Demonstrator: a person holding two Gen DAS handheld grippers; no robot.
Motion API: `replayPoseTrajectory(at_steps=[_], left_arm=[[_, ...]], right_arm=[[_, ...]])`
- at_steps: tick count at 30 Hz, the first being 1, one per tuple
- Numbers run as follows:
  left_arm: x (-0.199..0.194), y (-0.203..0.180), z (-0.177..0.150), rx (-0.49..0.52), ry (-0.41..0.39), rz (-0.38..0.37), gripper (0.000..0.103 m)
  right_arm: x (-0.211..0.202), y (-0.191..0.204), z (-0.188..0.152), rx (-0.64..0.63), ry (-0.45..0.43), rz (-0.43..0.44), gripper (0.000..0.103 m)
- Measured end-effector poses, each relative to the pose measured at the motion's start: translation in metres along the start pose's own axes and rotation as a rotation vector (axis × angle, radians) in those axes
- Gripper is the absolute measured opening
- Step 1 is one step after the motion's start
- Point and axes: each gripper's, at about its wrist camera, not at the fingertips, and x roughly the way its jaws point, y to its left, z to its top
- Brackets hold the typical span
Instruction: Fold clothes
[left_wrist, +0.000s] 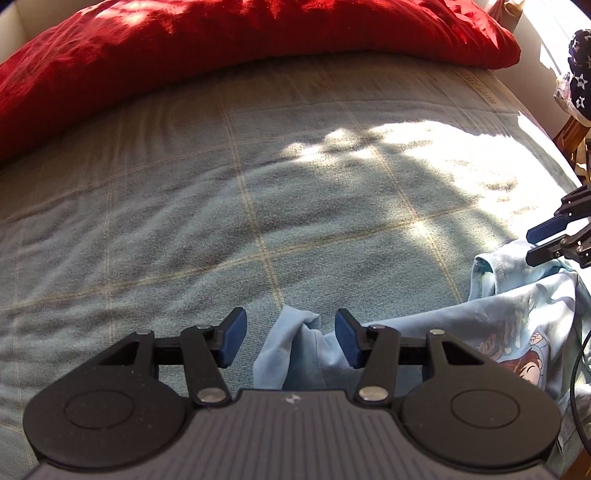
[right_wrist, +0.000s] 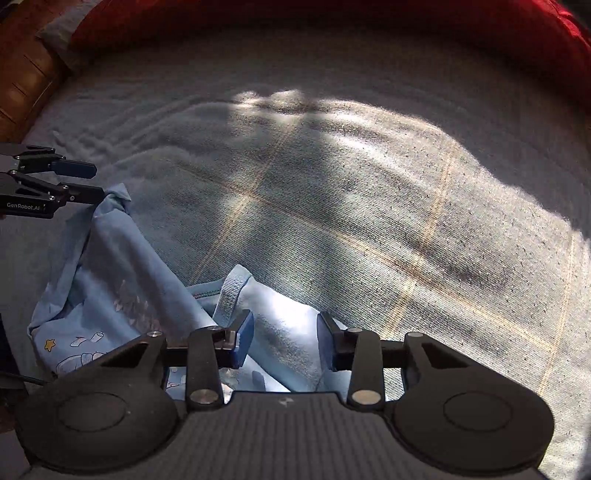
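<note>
Sunlit grey-green blanket (left_wrist: 258, 184) covers the bed under you, a red pillow (left_wrist: 184, 48) along its far edge, and the light blue printed shirt (right_wrist: 122, 295) lies bunched at the near edge, strung between your two grippers. Your left gripper (left_wrist: 288, 341) straddles one gathered corner, fingers half apart, the cloth against the right pad only. Your right gripper (right_wrist: 284, 341) stands half apart over the ribbed collar end, not clamped.

text: "GenRobot.AI" | on: left hand-held gripper (right_wrist: 79, 181), white lettering on black body | view: right wrist | shirt (right_wrist: 122, 295) print: no legible words | else: none
</note>
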Motion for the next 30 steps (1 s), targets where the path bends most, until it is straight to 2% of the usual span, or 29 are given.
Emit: replayPoseTrajectory(at_steps=[7,10,11,12,14,15,18,24,30], left_arm=[[0.025,0.012,-0.003,0.002,0.090,-0.032,0.051],[0.031,0.016,-0.009,-0.012,0.113,-0.056,0.051],[0.033,0.017,-0.011,-0.019,0.117,-0.058,0.044],[0.034,0.017,-0.013,-0.026,0.122,-0.061,0.030],[0.031,0.014,-0.017,-0.027,0.111,-0.076,0.013],[0.029,0.013,-0.019,-0.027,0.106,-0.084,0.011],[0.013,0.008,-0.017,-0.016,0.065,-0.077,0.005],[-0.021,0.013,0.002,-0.014,-0.033,-0.067,0.004],[-0.037,0.020,0.023,-0.007,-0.104,-0.034,0.004]], right_arm=[[0.024,0.009,0.016,-0.171,0.046,0.049,0.046],[0.032,0.011,0.015,-0.190,0.076,0.066,0.047],[0.035,0.011,0.015,-0.197,0.086,0.071,0.046],[0.038,0.012,0.015,-0.203,0.096,0.077,0.044],[0.035,0.015,0.012,-0.204,0.102,0.089,0.023],[0.033,0.014,0.011,-0.182,0.101,0.083,0.004],[0.024,0.010,0.011,-0.132,0.081,0.085,0.003],[-0.006,0.006,0.021,-0.095,-0.011,0.020,0.002],[-0.028,-0.007,0.038,-0.071,-0.088,-0.068,0.002]])
